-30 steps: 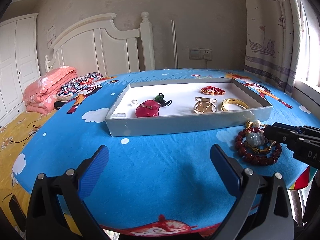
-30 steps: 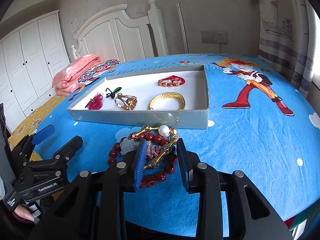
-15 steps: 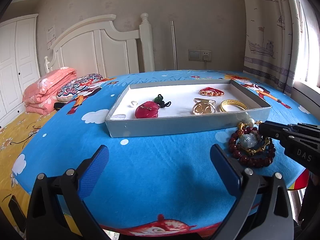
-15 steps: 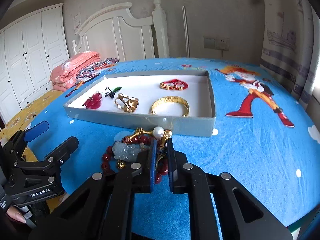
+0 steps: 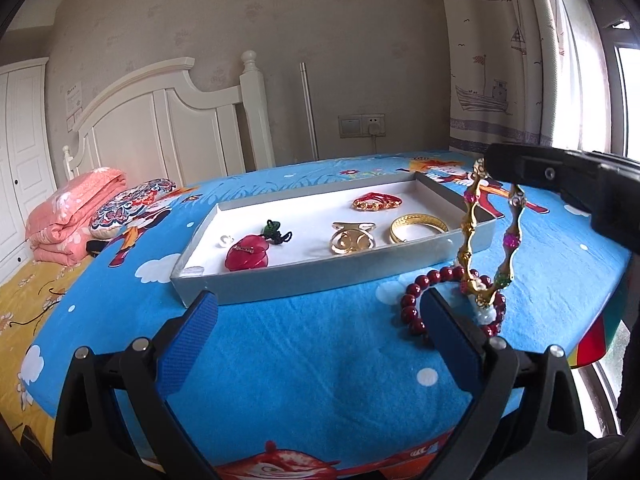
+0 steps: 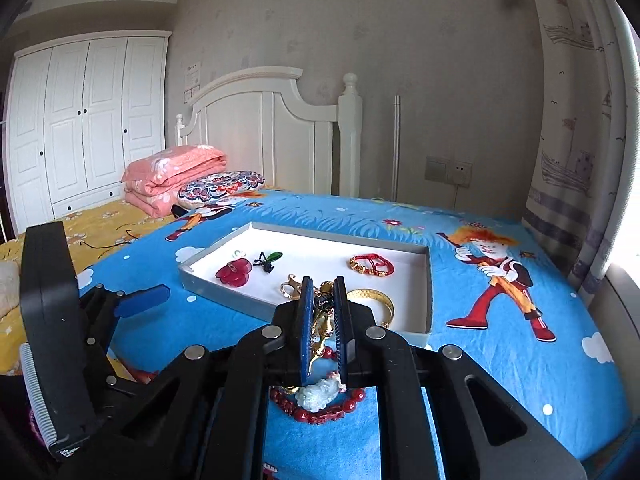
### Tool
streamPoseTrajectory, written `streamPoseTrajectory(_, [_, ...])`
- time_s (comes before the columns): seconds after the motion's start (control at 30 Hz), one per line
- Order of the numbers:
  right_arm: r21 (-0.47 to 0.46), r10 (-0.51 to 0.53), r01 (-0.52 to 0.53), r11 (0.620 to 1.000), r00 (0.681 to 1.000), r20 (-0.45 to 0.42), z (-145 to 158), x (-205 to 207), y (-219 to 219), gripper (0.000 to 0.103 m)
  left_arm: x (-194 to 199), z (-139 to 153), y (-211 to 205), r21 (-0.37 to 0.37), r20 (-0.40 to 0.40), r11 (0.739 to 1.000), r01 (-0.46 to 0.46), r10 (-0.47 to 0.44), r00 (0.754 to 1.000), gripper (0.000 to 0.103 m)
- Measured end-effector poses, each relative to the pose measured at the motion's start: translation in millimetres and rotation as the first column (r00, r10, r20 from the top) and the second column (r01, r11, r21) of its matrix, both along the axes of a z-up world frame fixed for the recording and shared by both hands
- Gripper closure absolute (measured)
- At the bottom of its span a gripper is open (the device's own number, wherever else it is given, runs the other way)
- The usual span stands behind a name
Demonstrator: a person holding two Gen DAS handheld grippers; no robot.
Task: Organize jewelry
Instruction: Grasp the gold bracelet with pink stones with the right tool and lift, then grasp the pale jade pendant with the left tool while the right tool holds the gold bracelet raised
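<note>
My right gripper is shut on a gold beaded chain and holds it above the blue sheet. In the left wrist view the right gripper is at the upper right, and the chain hangs from it in a long loop. The loop's lower end rests among a dark red bead bracelet with a pale jade charm, both on the sheet. Just behind them lies the grey tray with a red heart pendant, a gold cuff and a gold bangle. My left gripper is open with nothing in it.
The tray also holds a red and gold bracelet and a green knot. A pink folded quilt and a patterned pillow lie at the far left. The bed's near edge runs just under my grippers. A curtain hangs at the right.
The right gripper shut on the gold chain and rose, pulling it up into a hanging loop. The red beads shifted slightly. The left gripper drifted a little toward the tray.
</note>
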State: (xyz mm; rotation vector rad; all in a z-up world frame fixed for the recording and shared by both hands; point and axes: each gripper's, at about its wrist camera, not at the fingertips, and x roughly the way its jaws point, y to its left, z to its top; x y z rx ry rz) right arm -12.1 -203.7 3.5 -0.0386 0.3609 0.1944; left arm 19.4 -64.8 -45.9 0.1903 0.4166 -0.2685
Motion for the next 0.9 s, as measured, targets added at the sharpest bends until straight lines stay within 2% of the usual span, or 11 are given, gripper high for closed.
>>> streamPoseTrajectory(0.27, [-0.021,-0.035,0.037,0.999,0.998,0.054,18.7,-15.8,-12.6,0.092,-7.1,3.6,-23.4,0.006,0.015,0.994,0.105,-0.105,0.994,0.005])
streamPoseTrajectory(0.37, [-0.013,-0.059,0.060,0.998,0.997,0.040,15.9,-13.6,-21.6,0.092,-9.1,3.4,-36.8,0.017,0.006,0.984,0.176,-0.176,0.984,0.010])
streamPoseTrajectory(0.47, [-0.004,-0.075,0.075,0.997,0.997,0.021,10.0,-12.6,-29.0,0.092,-1.7,-0.7,-53.0,0.020,-0.032,0.974,0.227,-0.226,0.974,0.023])
streamPoseTrajectory(0.53, [-0.005,-0.081,0.082,0.997,0.997,0.017,7.1,-14.7,-31.6,0.092,6.0,-5.0,-62.2,0.016,-0.064,0.969,0.245,-0.243,0.968,0.037])
streamPoseTrajectory(0.57, [-0.005,-0.083,0.083,0.997,0.996,0.015,6.1,-15.1,-33.1,0.092,8.9,-7.1,-66.2,0.013,-0.081,0.967,0.254,-0.252,0.964,0.040])
streamPoseTrajectory(0.63, [0.001,-0.085,0.085,0.996,0.996,0.009,3.9,-15.0,-36.0,0.092,13.6,-12.1,-73.5,0.017,-0.113,0.963,0.270,-0.266,0.957,0.058])
streamPoseTrajectory(0.73, [0.013,-0.088,0.088,0.996,0.996,0.000,-0.4,-14.1,-39.9,0.092,15.9,-21.0,-78.0,0.023,-0.155,0.960,0.281,-0.274,0.949,0.072])
streamPoseTrajectory(0.83, [0.023,-0.085,0.086,0.996,0.996,-0.013,-5.6,-13.7,-41.0,0.092,23.0,-24.9,-72.3,-0.016,-0.187,0.963,0.270,-0.268,0.945,0.070])
streamPoseTrajectory(0.9, [0.025,-0.083,0.084,0.996,0.996,-0.022,-9.3,-12.4,-41.3,0.092,22.4,-25.4,-73.0,-0.008,-0.183,0.963,0.268,-0.265,0.947,0.070])
